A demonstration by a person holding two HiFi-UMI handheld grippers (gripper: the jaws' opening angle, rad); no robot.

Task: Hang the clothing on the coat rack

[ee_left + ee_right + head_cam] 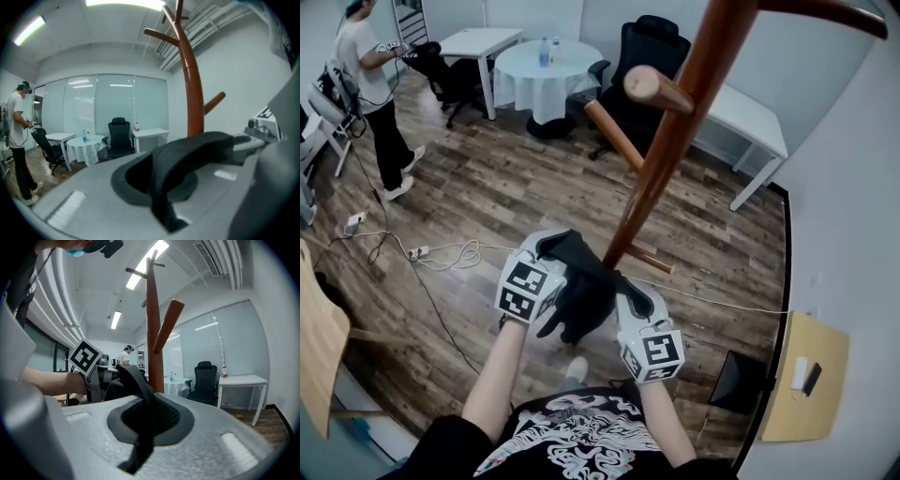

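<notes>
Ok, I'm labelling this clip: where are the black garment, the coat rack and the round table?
black garment [586, 291], head view, middle of the bunched cloth.
coat rack [654, 169], head view, on its brown pole.
round table [525, 66], head view, bare part of the white top.

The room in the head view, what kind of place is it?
Most likely an office: a black swivel chair, a white desk and a round table with a white cloth.
</notes>
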